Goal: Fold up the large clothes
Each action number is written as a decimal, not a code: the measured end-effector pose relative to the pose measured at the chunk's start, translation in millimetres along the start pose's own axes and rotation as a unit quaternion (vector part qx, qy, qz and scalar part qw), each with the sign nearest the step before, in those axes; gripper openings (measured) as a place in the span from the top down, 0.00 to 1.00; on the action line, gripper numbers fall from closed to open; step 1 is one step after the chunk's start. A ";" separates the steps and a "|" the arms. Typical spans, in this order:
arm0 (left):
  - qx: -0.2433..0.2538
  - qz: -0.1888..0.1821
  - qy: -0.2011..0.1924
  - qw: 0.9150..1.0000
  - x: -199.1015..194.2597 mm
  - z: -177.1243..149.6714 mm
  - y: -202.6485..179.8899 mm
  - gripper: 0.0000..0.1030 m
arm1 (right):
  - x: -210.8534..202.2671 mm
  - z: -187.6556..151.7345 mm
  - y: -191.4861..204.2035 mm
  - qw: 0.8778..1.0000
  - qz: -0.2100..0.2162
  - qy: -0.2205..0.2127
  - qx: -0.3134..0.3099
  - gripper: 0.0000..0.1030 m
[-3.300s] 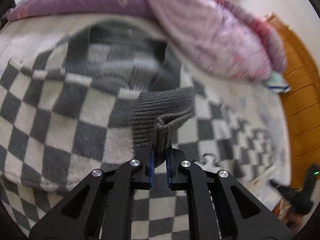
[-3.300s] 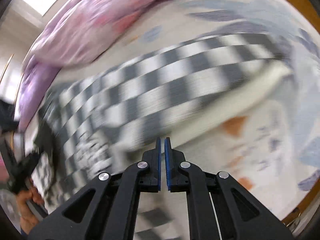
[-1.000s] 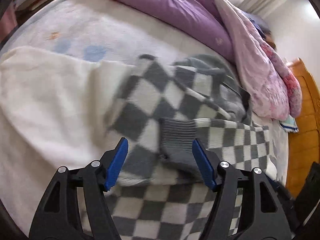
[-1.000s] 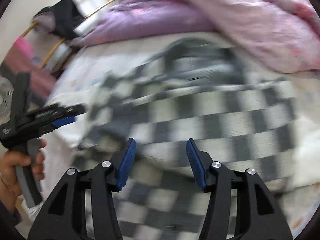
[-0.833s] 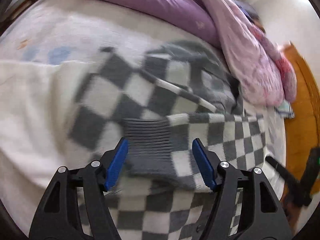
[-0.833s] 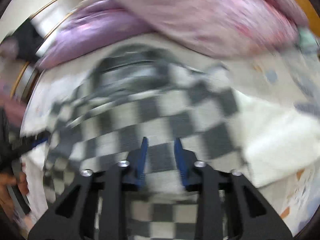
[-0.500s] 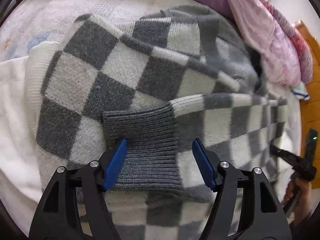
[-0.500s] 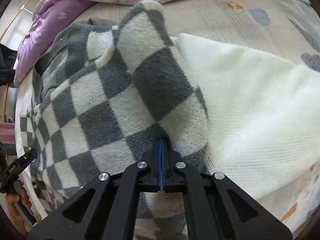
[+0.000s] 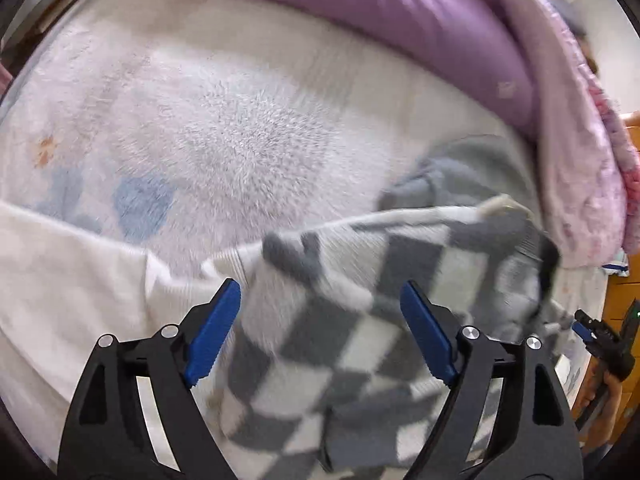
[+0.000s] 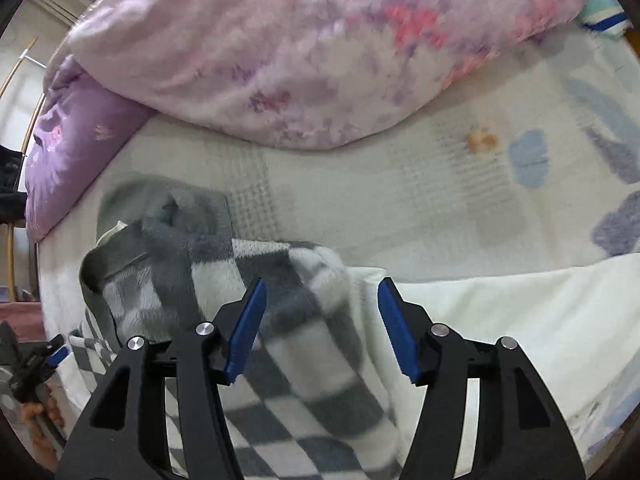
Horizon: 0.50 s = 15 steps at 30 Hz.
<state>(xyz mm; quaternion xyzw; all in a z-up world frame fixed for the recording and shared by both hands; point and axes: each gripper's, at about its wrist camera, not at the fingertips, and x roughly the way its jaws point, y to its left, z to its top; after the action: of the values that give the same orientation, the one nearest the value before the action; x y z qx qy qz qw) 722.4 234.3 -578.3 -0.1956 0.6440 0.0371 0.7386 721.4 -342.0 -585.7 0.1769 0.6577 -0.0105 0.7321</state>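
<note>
- Now the checked sweater [image 9: 360, 332] has been released by the right hand-held gripper [image 10: 320, 328], spread wide
- Left hand-held gripper [image 9: 320, 336] also wide; folded bundle left at 6 o'clock for another fold

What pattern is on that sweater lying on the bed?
Grey and white checks on the sweater, clearest in the right wrist view.

A bed [image 9: 248, 80] under a pale printed sheet [image 10: 420, 200] fills both views. A purple quilt [image 9: 400, 12] and a pink floral duvet [image 10: 300, 40] lie heaped along the top of the frame; orange wooden furniture [image 9: 624, 292] shows at the right edge.
</note>
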 end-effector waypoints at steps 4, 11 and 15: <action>0.004 0.037 0.049 0.998 35.5 13.5 10.5 0.22 | 29.5 6.1 3.4 0.999 -0.025 0.044 -0.011 0.47; 0.058 0.057 0.043 0.996 45.0 12.8 -2.1 0.76 | 33.3 -0.9 4.4 0.999 -0.026 0.030 -0.028 0.80; 0.089 0.050 -0.018 0.995 8.1 -7.5 -13.6 0.79 | 1.1 -17.4 5.7 0.999 -0.018 -0.018 -0.042 0.82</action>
<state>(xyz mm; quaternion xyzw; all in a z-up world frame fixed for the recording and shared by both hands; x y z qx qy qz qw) 720.9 217.6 -583.6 -0.0961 0.6402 0.0200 0.7619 706.2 -331.7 -586.6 0.1345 0.6477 0.0008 0.7499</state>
